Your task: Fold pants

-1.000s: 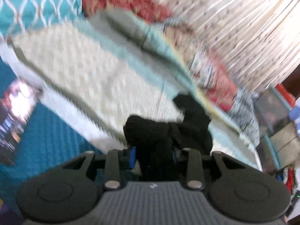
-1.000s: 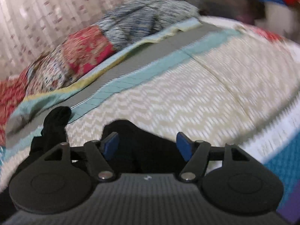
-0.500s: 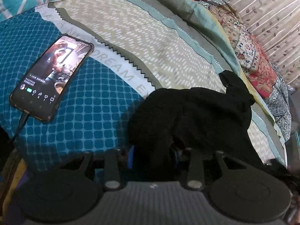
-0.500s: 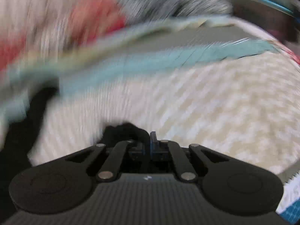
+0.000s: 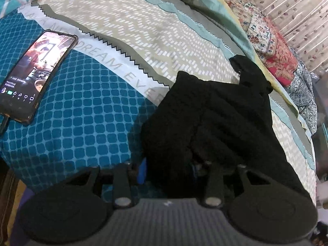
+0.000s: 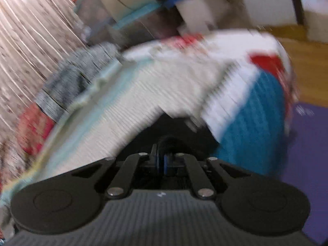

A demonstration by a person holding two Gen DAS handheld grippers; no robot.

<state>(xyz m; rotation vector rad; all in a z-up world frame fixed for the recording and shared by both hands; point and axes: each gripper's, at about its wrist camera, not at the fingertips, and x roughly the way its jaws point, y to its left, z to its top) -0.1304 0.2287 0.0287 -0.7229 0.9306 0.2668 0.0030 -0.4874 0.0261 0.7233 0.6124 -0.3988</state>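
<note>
My left claw (image 5: 168,171) clamps the black pants (image 5: 215,119) beside the phone (image 5: 34,78); my right claw (image 6: 161,162) is together, seemingly pinching cloth.

The left wrist view is showing sharp under soft, even indoor light, with fisheye bending at the edges and dark corners. The pants (image 5: 215,123) are reading as a black mass with little detail. The right wrist view is smearing with heavy motion blur.
</note>
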